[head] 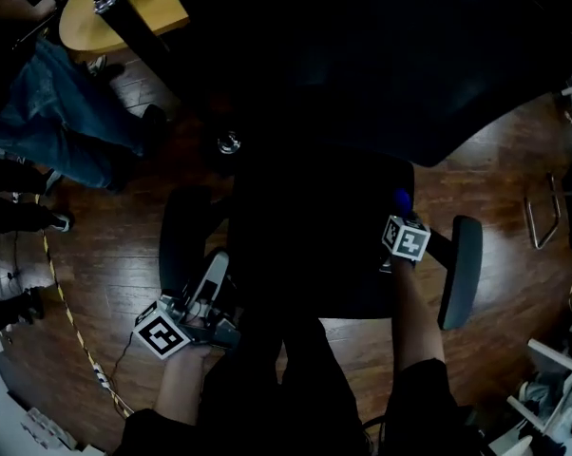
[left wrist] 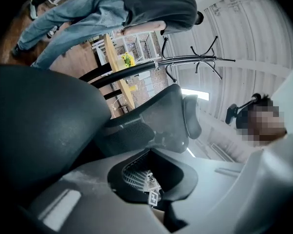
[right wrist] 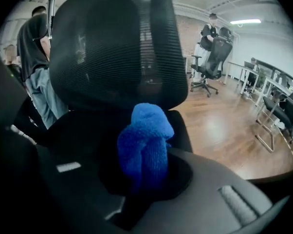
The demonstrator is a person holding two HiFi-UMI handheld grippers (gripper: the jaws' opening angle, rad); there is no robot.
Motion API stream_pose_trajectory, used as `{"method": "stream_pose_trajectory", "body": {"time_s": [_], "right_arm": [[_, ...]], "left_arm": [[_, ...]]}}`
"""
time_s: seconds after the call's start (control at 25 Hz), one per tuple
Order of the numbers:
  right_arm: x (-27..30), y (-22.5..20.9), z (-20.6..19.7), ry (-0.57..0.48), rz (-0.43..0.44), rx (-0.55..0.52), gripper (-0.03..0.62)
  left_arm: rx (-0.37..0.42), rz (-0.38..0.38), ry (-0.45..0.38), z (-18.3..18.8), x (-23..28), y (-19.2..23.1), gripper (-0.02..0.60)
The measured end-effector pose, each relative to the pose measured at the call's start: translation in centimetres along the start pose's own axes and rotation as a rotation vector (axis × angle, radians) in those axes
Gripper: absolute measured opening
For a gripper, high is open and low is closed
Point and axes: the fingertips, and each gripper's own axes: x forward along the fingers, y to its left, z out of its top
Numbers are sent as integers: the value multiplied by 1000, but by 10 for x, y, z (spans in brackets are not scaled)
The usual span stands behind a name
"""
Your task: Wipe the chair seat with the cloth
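A black office chair fills the head view; its seat lies between two armrests. My right gripper hovers over the seat's right side, shut on a bunched blue cloth. In the right gripper view the cloth sticks up from the closed jaws of the right gripper, facing the mesh backrest. My left gripper is beside the left armrest, jaws together and holding nothing. The left gripper sees the armrest pad close on the left.
A person in jeans stands at the upper left by a round wooden table. A cable runs over the wood floor. A metal frame stands at the right. More office chairs stand behind.
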Motion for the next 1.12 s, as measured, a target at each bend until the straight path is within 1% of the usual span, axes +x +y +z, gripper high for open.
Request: {"method": "stream_pose_trajectory", "body": {"time_s": [0.16,0.28,0.44,0.56,0.6,0.68,0.84,0.96,1.04,1.12], "right_arm": [[-16,-19,3,-27,15,-40,35],[-14,-24,1,-11,21,-33,35],[-16,-21,7,-22,29,-51,35],[-19,-7,10,-33,68,-46,35],[-18,6,10,-46,90,-39,35],[-14,51,4,-54,157,-36,35],[-3,181,-4,-31,366,-34,35],[2,279,-15,3,525,-3,35],[0,333,-34,53,608,-26,36],[-2,371,-51,96,660,-91,35]], "left_arm": [[-8,-1,23,-10,17,-4,-11],[13,-21,41,-15,25,-13,-11],[33,-58,26,-14,23,-26,-11],[44,-72,13,-13,13,-31,-11],[54,-72,10,-11,8,-31,-11],[69,-73,-1,-7,-2,-32,-11],[65,-73,-56,1,-20,-34,-11],[73,-61,-91,8,-36,-33,-11],[77,-43,-114,12,-50,-32,-11],[74,-28,-139,17,-62,-29,-11]]}}
